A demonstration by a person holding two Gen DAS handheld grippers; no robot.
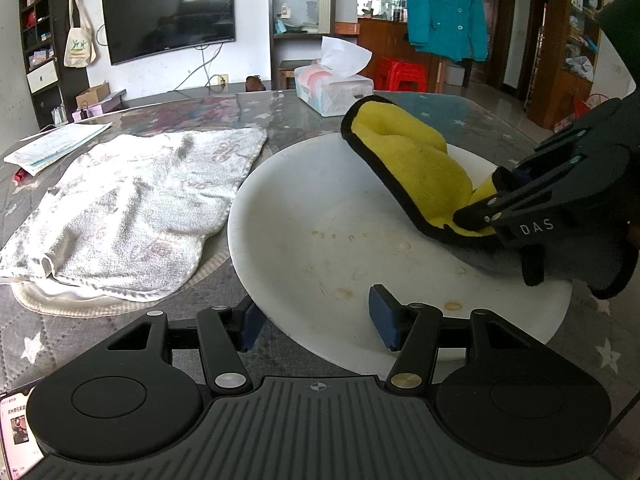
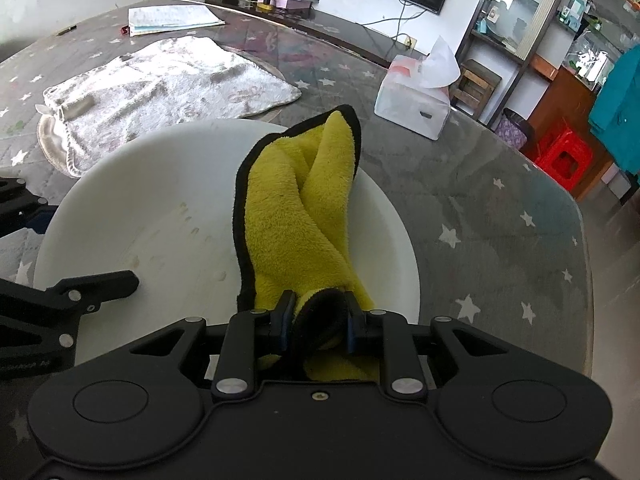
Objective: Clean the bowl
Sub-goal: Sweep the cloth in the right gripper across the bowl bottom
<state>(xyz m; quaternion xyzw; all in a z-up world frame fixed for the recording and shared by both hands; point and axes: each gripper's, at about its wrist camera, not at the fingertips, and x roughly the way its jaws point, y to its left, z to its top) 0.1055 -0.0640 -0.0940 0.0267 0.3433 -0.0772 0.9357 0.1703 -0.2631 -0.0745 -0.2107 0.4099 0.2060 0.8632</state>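
A wide, shallow white bowl (image 1: 320, 208) (image 2: 160, 184) sits on the star-patterned table and has brownish smears on its inside. My left gripper (image 1: 318, 320) straddles its near rim: one blue pad is outside the wall and the other rests inside, holding the bowl. My right gripper (image 2: 316, 312) (image 1: 480, 200) is shut on one end of a yellow cloth with black edging (image 2: 292, 216) (image 1: 412, 160). The cloth is folded lengthwise and lies across the right side of the bowl, its far end over the far rim.
A grey-white towel (image 1: 132, 200) lies spread to the left of the bowl. A tissue box (image 1: 332, 88) stands beyond it and papers (image 1: 56, 146) lie at the far left. A phone (image 1: 16, 432) sits by the near left edge. The table's rounded edge (image 2: 580, 208) runs on the right.
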